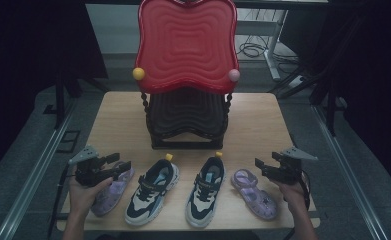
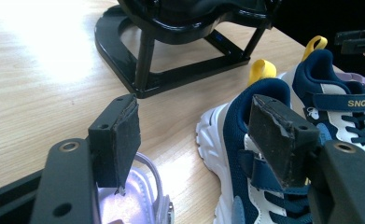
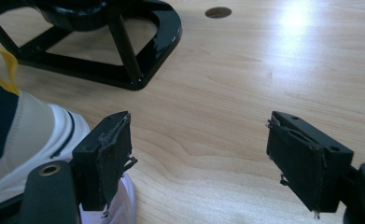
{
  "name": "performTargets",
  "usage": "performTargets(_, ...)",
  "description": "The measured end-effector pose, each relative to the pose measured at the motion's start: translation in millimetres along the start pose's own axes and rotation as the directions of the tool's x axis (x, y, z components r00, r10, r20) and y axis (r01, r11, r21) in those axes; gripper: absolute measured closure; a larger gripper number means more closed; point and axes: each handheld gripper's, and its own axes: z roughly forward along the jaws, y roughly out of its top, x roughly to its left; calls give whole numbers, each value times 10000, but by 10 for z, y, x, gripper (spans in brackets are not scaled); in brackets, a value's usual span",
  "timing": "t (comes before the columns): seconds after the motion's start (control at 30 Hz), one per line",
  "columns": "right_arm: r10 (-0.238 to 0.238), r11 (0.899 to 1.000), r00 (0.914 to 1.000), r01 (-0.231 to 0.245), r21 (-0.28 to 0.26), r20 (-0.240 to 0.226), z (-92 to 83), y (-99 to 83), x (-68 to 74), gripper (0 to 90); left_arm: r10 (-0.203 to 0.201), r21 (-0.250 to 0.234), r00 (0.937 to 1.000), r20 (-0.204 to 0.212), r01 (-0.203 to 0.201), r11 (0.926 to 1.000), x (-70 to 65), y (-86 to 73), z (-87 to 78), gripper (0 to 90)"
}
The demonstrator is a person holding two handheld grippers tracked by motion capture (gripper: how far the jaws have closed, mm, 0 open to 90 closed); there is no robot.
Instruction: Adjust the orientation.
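Shoes are all lined up on the table [image 1: 263, 125] before the rack [image 1: 187, 127]; none is shelved. Left claw [image 1: 114, 163] is held wide over the left sandal [image 1: 114, 191], right claw [image 1: 262, 167] wide beside the right sandal [image 1: 254, 194]. Sneakers [image 1: 152, 192] between are untouched.

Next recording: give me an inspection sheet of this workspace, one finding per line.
Surface: wooden table, bare around the things on it.
Job's things: two purple sandals, left sandal and right sandal, flank two navy-and-white sneakers, left sneaker and right sneaker, in a row at the near edge.
Clutter: black two-tier rack with red top shelf behind the shoes.
Grippers: left gripper open above the left sandal; right gripper open beside the right sandal; neither holds anything.
Cables: loose cables on the floor behind.
Surroundings: dark, grey floor.
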Motion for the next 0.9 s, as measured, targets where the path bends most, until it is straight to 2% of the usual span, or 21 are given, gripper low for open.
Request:
performTargets(0.13,-55,9996,9999,53,291,94,50,-25,-3,236,-69,-75,10000,-20,69,9999,5,-9,-14,340)
performTargets(0.33,-136,9997,9998,140,199,-175,73,-22,-13,245,-175,-68,9998,-109,174,9998,10,-11,7,339)
performTargets(0.47,-258,9989,9994,267,385,-247,106,-45,-17,246,-227,-143,9997,-19,226,9996,1,5,22,338)
performTargets(0.63,-356,9988,9991,363,342,-211,74,-51,-6,256,-38,-134,10000,15,38,9999,-57,7,14,338)
performTargets(0.77,-459,9988,9988,462,160,-187,15,-22,56,262,145,-147,9998,95,-144,9998,-117,-1,-29,341)
performTargets(0.9,-606,9981,9980,607,58,-181,-16,-14,118,266,14,-188,9999,-145,-16,9998,-130,39,-70,428)
